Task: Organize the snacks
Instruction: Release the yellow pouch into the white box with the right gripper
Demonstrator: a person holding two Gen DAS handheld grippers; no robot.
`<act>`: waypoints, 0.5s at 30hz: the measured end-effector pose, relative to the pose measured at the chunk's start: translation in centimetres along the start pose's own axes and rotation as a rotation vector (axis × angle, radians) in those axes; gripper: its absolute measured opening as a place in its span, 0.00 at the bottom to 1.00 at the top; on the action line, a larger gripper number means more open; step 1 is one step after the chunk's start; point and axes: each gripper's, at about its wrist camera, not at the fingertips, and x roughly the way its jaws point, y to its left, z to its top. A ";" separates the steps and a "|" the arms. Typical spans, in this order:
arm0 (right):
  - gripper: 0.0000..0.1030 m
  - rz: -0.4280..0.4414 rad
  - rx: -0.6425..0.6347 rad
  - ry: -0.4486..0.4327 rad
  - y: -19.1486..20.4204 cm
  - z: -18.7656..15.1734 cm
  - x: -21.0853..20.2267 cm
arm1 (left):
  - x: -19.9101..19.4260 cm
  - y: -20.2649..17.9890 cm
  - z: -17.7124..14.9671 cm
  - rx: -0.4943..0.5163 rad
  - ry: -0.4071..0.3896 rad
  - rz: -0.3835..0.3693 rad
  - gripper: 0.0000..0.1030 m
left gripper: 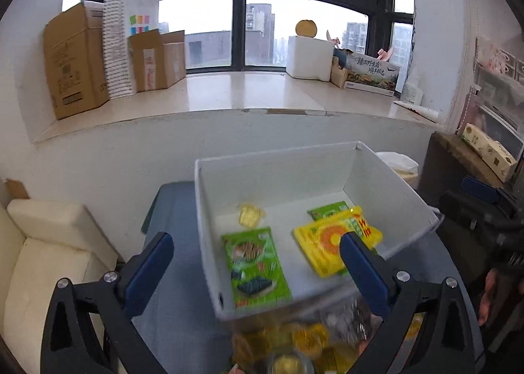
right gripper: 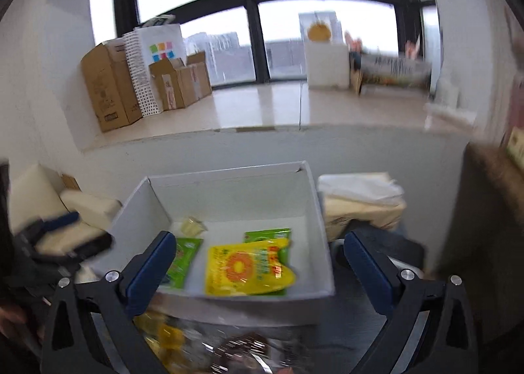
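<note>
A white open box stands on the grey table; it also shows in the right wrist view. Inside lie a green snack pack, a yellow snack pack over another green pack, and a small clear yellow cup. The right wrist view shows the same yellow pack, green pack and cup. My left gripper is open above the box's near edge. My right gripper is open, also over the near edge. A blurred pile of yellow wrapped snacks lies below the grippers.
A window ledge holds cardboard boxes and a white foam box. A cream sofa sits at left. A bin with a white bag stands right of the box. The other gripper shows at left in the right wrist view.
</note>
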 end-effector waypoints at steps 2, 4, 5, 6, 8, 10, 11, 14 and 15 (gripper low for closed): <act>1.00 -0.028 -0.069 0.017 0.5 -1.9 -1.2 | -2.1 -0.5 -1.9 -0.005 -0.019 -0.004 1.00; 1.00 -0.003 -0.068 0.059 0.4 -4.2 -2.4 | -3.9 -1.3 -4.3 0.007 -0.021 -0.017 1.00; 1.00 0.000 -0.041 0.061 0.0 -5.5 -3.2 | -4.6 -1.6 -5.3 0.015 -0.016 -0.020 1.00; 1.00 -0.008 -0.007 0.066 -0.3 -6.7 -3.9 | -5.1 -1.9 -6.4 0.022 -0.011 -0.027 1.00; 1.00 0.000 0.061 0.096 -1.2 -8.6 -4.6 | -6.4 -2.5 -8.9 0.018 0.005 -0.048 1.00; 1.00 0.019 0.135 0.125 -2.1 -10.8 -5.0 | -7.6 -2.9 -11.0 0.010 0.015 -0.076 1.00; 1.00 0.022 0.166 0.130 -2.5 -11.7 -5.1 | -8.0 -3.1 -11.8 0.009 0.019 -0.088 1.00; 1.00 0.046 0.205 0.167 -3.1 -14.1 -5.0 | -8.8 -3.6 -13.4 0.012 0.031 -0.097 1.00; 1.00 0.038 0.188 0.177 -3.1 -14.8 -4.9 | -8.9 -3.7 -13.6 0.014 0.033 -0.101 1.00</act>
